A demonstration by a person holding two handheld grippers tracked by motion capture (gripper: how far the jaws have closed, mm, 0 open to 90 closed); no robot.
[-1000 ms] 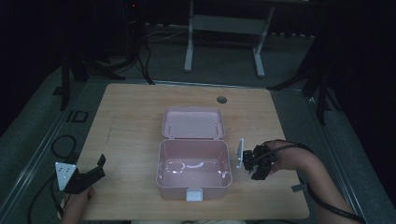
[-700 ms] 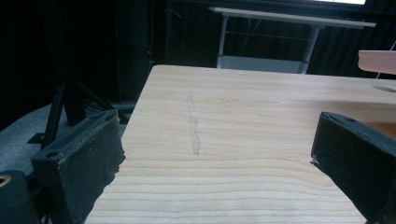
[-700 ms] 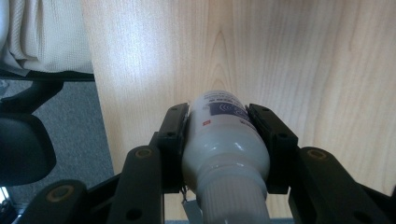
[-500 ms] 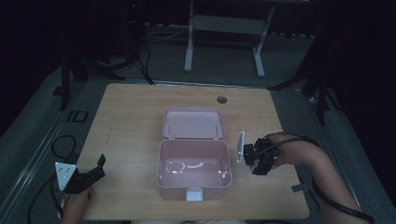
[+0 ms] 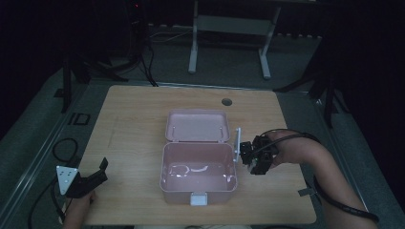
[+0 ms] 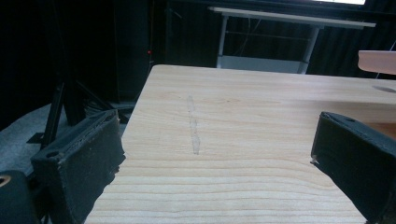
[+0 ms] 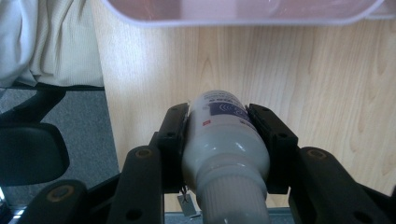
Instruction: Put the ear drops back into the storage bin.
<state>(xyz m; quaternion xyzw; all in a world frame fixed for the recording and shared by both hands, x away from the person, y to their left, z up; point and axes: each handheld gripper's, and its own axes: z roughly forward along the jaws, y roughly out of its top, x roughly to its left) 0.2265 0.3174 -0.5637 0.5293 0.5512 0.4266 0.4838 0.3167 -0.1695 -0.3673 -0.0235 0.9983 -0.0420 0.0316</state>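
Closest to the person, the left claw (image 5: 93, 179) sits low at the near left corner of the wooden counter (image 5: 133, 124). Its two black jaws are spread wide apart and hold nothing. Bare wood lies in front of it.

On the other side, the right claw (image 5: 249, 157) is closed around a small white bottle (image 7: 224, 140). The jaws squeeze the bottle's round body from both sides, and its ridged cap points back toward the hand. The bottle hangs over the counter, just beside the right wall of the pink box (image 5: 165, 179).

The bottle looks like hard, smooth plastic. It is likely light and may slip or roll, so gripping the fat middle seems the safest hold.

The pink box is open and looks almost empty. Its lid (image 5: 196, 125) leans back on the far side. That leaves a big open top, but the rim is a wall the bottle would have to go over.

Farther off, the counter has a small round hole (image 5: 227, 101) near the back edge. Beyond it are dark floor and a metal frame (image 5: 229, 28).
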